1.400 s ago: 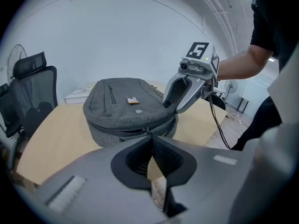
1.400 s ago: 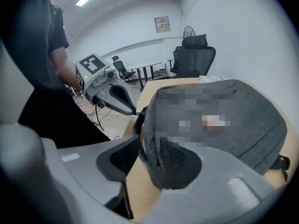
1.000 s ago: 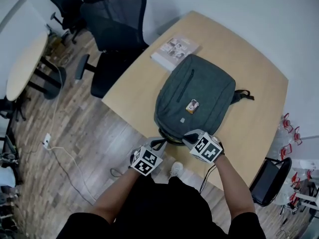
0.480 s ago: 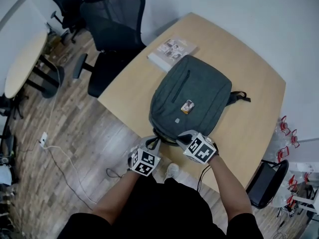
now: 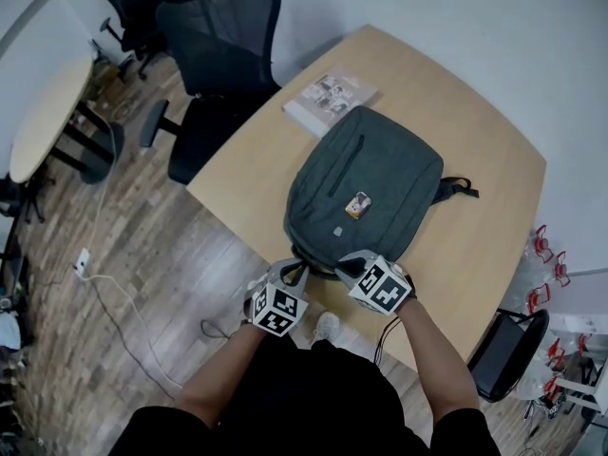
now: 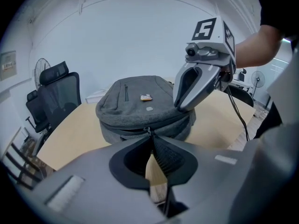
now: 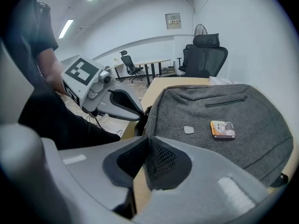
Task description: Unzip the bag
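The bag (image 5: 366,193) lies flat on the table (image 5: 475,255). At the bag's near edge we see the left gripper (image 5: 300,273) clamped on the zipper pull (image 6: 148,131). Just beside it, the right gripper (image 5: 342,266) pinches bag fabric with its jaws narrow.

The card (image 5: 357,204) on the bag (image 5: 380,160) is too small to read.

Bag (image 5: 366,188) lies on table (image 5: 475,255), book (image 5: 330,98) behind it.

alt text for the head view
A person holds the left gripper and right gripper at the near edge of a grey bag on a wooden table. A book lies past it, a black chair to the left.
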A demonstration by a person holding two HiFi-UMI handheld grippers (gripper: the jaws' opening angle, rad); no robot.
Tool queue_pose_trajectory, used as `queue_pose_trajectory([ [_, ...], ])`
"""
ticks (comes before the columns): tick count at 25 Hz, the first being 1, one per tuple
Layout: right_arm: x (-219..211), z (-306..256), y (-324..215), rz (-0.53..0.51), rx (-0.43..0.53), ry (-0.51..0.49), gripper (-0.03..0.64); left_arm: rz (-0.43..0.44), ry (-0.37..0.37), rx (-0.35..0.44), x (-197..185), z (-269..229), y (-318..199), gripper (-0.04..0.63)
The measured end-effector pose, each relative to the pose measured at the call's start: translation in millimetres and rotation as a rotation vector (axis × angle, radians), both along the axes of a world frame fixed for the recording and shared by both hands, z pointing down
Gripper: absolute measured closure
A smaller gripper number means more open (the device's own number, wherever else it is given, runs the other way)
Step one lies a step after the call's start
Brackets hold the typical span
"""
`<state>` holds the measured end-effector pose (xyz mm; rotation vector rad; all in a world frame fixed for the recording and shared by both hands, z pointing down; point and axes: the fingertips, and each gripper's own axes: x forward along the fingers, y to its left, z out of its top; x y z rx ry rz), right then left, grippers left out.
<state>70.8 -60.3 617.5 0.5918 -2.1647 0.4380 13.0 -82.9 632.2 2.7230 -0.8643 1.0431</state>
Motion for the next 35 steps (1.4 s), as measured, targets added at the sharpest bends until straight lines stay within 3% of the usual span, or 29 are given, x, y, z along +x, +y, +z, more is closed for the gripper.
queue_pose_trajectory([
  [3,-1,-2,1,0.0,0.002,-0.005,0.591,-0.028,-0.012,0.011,1,2,-1,0.551],
  [12,-3,-3,2,-0.015,0.011,0.013,0.591,-0.069,-0.011,-0.05,6,6,-4,0.562],
  [16,-1,-4,-5,0.016,0.029,0.052,0.597,-0.027,-0.018,-0.058,7,4,0,0.569],
  [27,-32,-12,-31,0.207,-0.089,-0.097,0.597,0.082,0.001,-0.075,56,-6,43,0.566],
  [31,-36,-14,-28,0.149,-0.095,-0.147,0.589,0.066,0.014,-0.083,52,-3,42,0.569],
  [35,-17,-36,-16,0.01,0.006,-0.238,0.571,0.064,0.024,-0.086,50,-4,42,0.568],
])
